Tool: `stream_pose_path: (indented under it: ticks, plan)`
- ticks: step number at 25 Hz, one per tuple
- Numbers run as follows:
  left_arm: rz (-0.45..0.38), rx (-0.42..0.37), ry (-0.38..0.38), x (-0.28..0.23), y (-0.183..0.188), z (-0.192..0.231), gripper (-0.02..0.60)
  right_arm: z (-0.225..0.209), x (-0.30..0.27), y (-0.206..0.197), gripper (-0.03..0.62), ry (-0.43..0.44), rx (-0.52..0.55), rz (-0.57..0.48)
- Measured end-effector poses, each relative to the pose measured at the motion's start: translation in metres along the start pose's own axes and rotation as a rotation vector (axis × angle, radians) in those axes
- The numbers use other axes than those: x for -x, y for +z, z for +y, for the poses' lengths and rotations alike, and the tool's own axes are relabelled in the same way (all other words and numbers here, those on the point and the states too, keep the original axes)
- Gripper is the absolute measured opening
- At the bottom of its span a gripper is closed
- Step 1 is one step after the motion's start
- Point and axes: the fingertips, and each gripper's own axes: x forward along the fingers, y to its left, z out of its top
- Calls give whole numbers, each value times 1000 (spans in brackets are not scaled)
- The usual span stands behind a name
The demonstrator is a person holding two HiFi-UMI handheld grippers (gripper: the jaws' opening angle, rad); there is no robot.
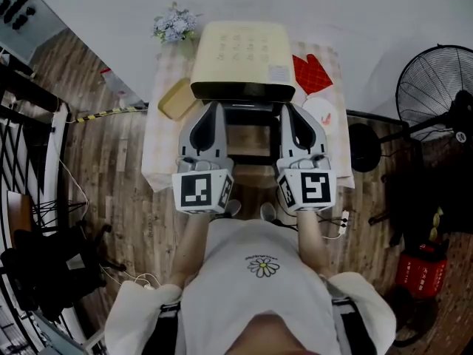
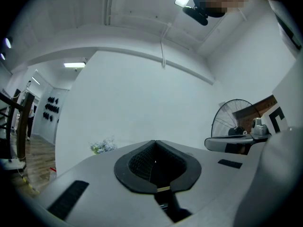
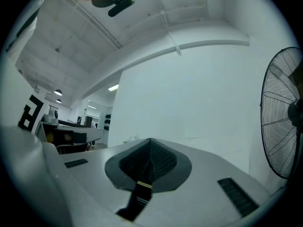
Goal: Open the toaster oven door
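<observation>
The cream toaster oven (image 1: pixel 240 54) stands at the back of the table. Its dark-framed door (image 1: pixel 250 140) appears folded down toward me, between the two grippers. My left gripper (image 1: pixel 214 108) and right gripper (image 1: pixel 293 109) are raised side by side in front of the oven, above the door's two sides. Both are shut with nothing between the fingers. The left gripper view shows its pads (image 2: pixel 142 162) pressed together, aimed up at a white wall. In the right gripper view the right gripper (image 3: pixel 150 141) is likewise shut and aimed at wall and ceiling. The oven shows in neither gripper view.
A checked cloth covers the table (image 1: pixel 159 157). A yellow tray (image 1: pixel 177 98) lies left of the oven; a red oven mitt (image 1: pixel 310 72) and a white plate (image 1: pixel 322 111) lie to its right. Flowers (image 1: pixel 175 25) stand behind it. A standing fan (image 1: pixel 436 87) is at the right.
</observation>
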Motion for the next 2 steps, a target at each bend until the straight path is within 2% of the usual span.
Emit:
stream_pose_path:
  ticks: [2]
  plan:
    - [-1, -3, -5, 0, 0, -2, 15, 0, -1, 0, 8, 0, 5, 4]
